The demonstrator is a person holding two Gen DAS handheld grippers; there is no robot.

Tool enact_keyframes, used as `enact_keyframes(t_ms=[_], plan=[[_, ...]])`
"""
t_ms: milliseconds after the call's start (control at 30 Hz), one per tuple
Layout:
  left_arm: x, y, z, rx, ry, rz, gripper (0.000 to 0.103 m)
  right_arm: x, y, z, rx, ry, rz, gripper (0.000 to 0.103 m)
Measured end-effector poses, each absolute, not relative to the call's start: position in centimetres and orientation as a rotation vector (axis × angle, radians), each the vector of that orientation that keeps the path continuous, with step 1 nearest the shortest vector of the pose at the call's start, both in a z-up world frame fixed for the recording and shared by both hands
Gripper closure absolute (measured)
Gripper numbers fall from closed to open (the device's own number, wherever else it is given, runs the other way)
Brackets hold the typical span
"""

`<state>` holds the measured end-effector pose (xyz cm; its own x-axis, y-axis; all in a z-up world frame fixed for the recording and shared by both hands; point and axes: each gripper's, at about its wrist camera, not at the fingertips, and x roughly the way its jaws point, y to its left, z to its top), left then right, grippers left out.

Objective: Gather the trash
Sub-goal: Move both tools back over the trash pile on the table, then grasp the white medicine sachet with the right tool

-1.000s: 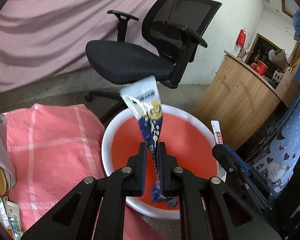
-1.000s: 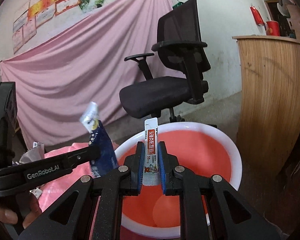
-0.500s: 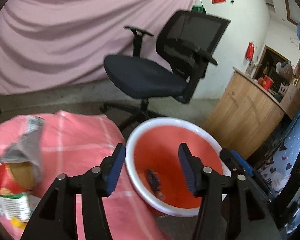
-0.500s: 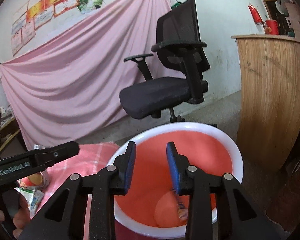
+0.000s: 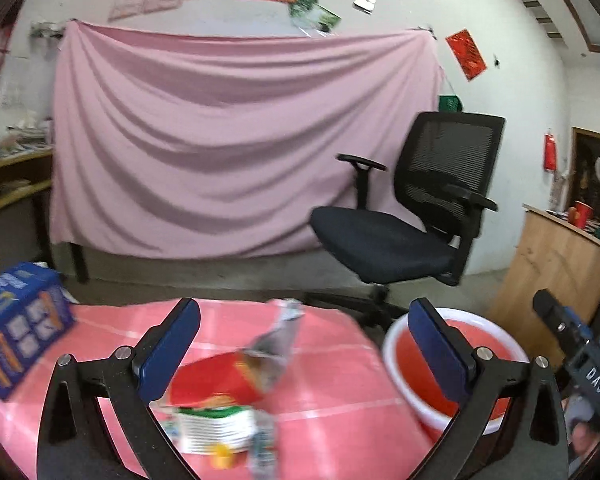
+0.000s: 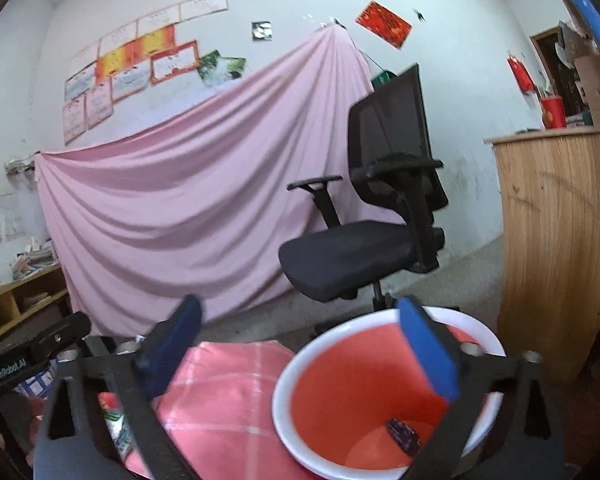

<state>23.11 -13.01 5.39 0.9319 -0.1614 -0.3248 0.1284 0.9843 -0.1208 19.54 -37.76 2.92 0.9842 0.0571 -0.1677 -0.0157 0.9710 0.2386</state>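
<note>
Two black plastic grippers, each a pair of triangulated, open-framed arms ending in angled fingers. Left gripper [image 5: 304,344], lower half of its own view: dark blue pads [image 5: 168,350], silver screw heads at the arm joints. Right gripper [image 6: 298,346], lower half of its view: brighter blue pads [image 6: 428,350], same silver screws. White lettering "GenRobot.AI" on the left unit's black side at the lower left of the right view; "DAS" in white at the lower right of the left view.
</note>
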Motion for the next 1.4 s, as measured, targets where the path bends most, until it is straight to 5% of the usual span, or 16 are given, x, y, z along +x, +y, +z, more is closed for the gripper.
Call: enact_keyframes(t_ms=[533, 967, 1333, 1400], plan=[[16.0, -2.0, 3.2, -0.105, 0.227, 0.065, 0.001, 17.7, -27.9, 3.7, 0.1, 0.131, 0.263, 0.0], [16.7, 2.8, 0.3, -0.072, 0.365, 0.064, 0.001, 18.4, -21.5, 1.6, -0.118, 0.255, 0.346, 0.0], [20.6, 1.9, -1.7, -0.012, 0.591, -0.04, 0.003, 22.2, -19.9, -1.8, -0.191, 0.61, 0.42, 0.038], [21.2, 1.7, -2.0, -0.005, 0.629, -0.068, 0.01, 22.4, -19.8, -2.3, -0.194, 0.64, 0.437, 0.042]])
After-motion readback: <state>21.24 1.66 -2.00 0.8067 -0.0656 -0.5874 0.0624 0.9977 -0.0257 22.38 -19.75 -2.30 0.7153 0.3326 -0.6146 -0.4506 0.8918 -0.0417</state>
